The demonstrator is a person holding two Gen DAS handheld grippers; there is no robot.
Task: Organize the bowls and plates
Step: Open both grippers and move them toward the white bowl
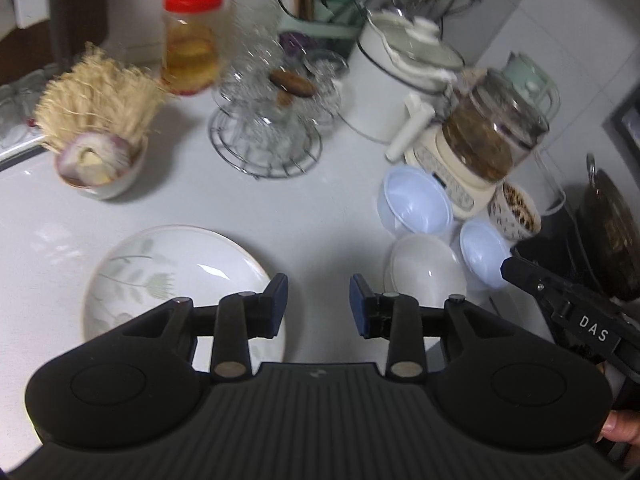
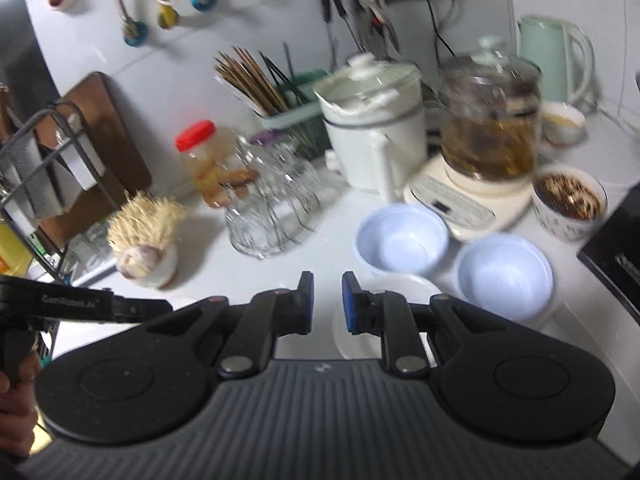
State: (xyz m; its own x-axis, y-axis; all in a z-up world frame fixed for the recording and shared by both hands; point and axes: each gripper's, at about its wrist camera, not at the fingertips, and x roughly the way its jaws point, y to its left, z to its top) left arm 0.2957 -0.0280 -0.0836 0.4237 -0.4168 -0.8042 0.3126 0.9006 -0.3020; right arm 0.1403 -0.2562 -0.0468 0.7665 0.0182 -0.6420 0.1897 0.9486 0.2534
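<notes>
A floral plate (image 1: 160,276) lies on the white counter, under and left of my left gripper (image 1: 318,306), which is open and empty. Two pale blue bowls (image 1: 416,204) (image 1: 482,252) and a white plate (image 1: 424,272) sit to its right. In the right wrist view the same blue bowls (image 2: 402,238) (image 2: 504,268) and the white plate (image 2: 396,288) lie ahead and right of my right gripper (image 2: 327,304), which is open and empty above the counter. The right gripper also shows at the right edge of the left wrist view (image 1: 560,300).
A glass dish on a wire stand (image 1: 272,116), a red-lidded jar (image 1: 192,40), a bowl with onion and brush (image 1: 100,160), a white pot (image 2: 372,128), a glass kettle on a base (image 2: 488,132), a filled cup (image 2: 568,200) and a chopstick holder (image 2: 280,96) crowd the back.
</notes>
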